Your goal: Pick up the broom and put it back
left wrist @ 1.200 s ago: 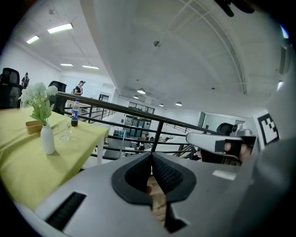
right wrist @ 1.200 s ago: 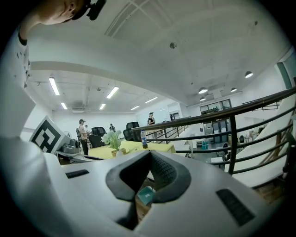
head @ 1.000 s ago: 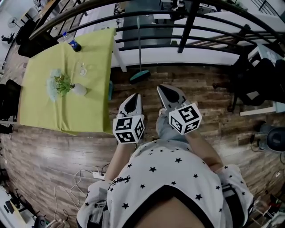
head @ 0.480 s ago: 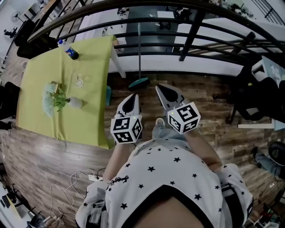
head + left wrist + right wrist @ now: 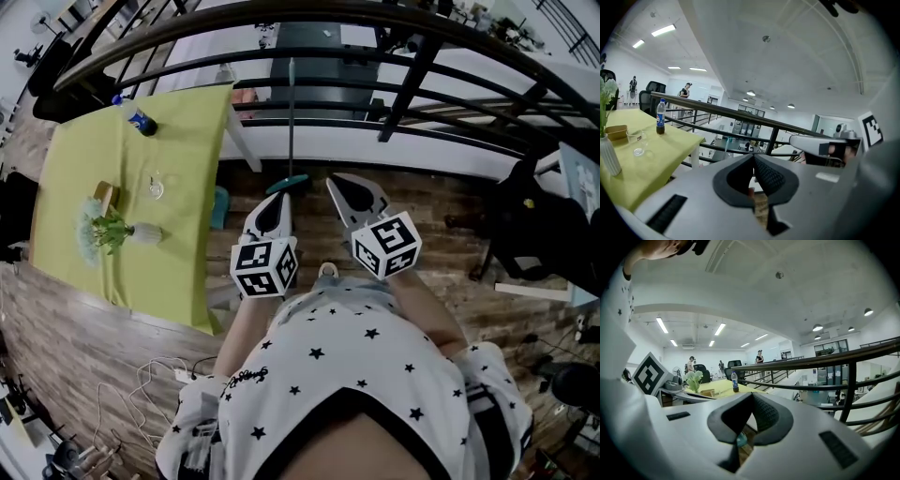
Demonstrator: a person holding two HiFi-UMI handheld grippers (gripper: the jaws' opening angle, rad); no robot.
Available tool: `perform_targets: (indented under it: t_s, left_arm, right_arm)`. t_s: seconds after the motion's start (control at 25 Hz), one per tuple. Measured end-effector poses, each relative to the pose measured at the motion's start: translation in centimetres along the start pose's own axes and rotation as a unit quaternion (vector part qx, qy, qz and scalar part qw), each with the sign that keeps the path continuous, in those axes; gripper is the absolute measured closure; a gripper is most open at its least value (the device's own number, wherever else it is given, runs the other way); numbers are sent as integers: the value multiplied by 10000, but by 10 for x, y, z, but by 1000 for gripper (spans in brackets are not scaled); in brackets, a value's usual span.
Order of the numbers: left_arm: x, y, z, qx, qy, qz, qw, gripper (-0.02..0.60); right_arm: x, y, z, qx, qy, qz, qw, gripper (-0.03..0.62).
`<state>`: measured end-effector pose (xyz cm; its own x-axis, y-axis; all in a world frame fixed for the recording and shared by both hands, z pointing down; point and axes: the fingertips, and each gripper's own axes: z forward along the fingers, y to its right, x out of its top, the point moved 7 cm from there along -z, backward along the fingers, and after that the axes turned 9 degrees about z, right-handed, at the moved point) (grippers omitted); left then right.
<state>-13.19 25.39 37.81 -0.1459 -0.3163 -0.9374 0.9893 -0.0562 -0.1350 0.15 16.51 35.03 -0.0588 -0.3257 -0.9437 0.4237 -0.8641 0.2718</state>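
Note:
The broom (image 5: pixel 291 112) leans upright against the black railing (image 5: pixel 412 61), thin handle up, teal head (image 5: pixel 287 183) on the wood floor. In the head view my left gripper (image 5: pixel 280 200) is shut and empty, its tip just short of the broom head. My right gripper (image 5: pixel 337 182) is shut too, a little right of the head, holding nothing. The left gripper view shows my left gripper (image 5: pixel 753 157) with pads together, pointing at the railing. In the right gripper view the teal head (image 5: pixel 740 439) peeks out below my right gripper (image 5: pixel 752 396).
A table with a yellow-green cloth (image 5: pixel 131 253) stands at the left, bearing a bottle (image 5: pixel 137 117), a glass (image 5: pixel 156 188) and a vase of flowers (image 5: pixel 111 231). A black chair (image 5: pixel 534 220) is at the right. Cables (image 5: pixel 155 384) lie on the floor behind.
Both grippers and the person have moved forward toward the railing; the broom head now lies just ahead of the left gripper's tip. The table has slid left and back in view.

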Motion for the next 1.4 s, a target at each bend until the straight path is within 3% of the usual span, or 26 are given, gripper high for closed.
perform_targets:
  t_s: [0.36,0.84,1.4]
  left_arm:
    - [0,6,42,95,-145,-140,9998,569]
    - [7,-1,79,162,-180,-11,9997,569]
    - [16,-62,180,332,-258,-30,9991,569]
  right_arm:
    - [2,46,11,40,-41,107,9999,600]
    - [0,78,21,-55,-112,325,9994,600]
    - [8,131,110,-39,-382,368,9986,600]
